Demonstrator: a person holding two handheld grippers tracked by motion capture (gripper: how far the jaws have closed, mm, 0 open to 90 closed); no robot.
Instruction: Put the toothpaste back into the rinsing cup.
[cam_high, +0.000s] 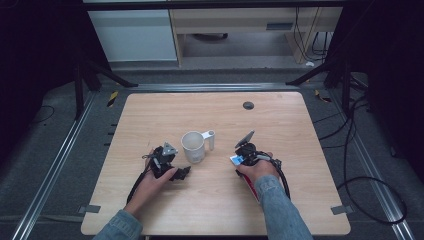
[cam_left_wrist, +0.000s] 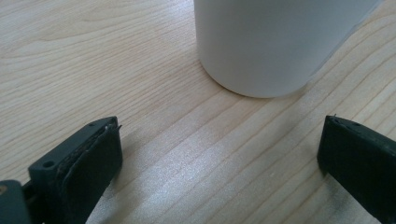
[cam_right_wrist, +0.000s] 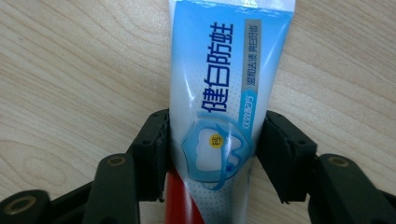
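- Gripping the toothpaste tube (cam_right_wrist: 219, 84) by its two edges with the right claw (cam_right_wrist: 212, 121); lying flat, right of the middle of the surface (cam_high: 280, 200), nearer the front edge.
- Keeping the left claw (cam_left_wrist: 219, 135) wide open and empty, just before the mug (cam_left_wrist: 275, 42).
- Risking a slip: glossy soft plastic, flat and yielding.
- Possibly buckling under pressing.
- Risking knocking the smooth white round mug on pale wood grain.
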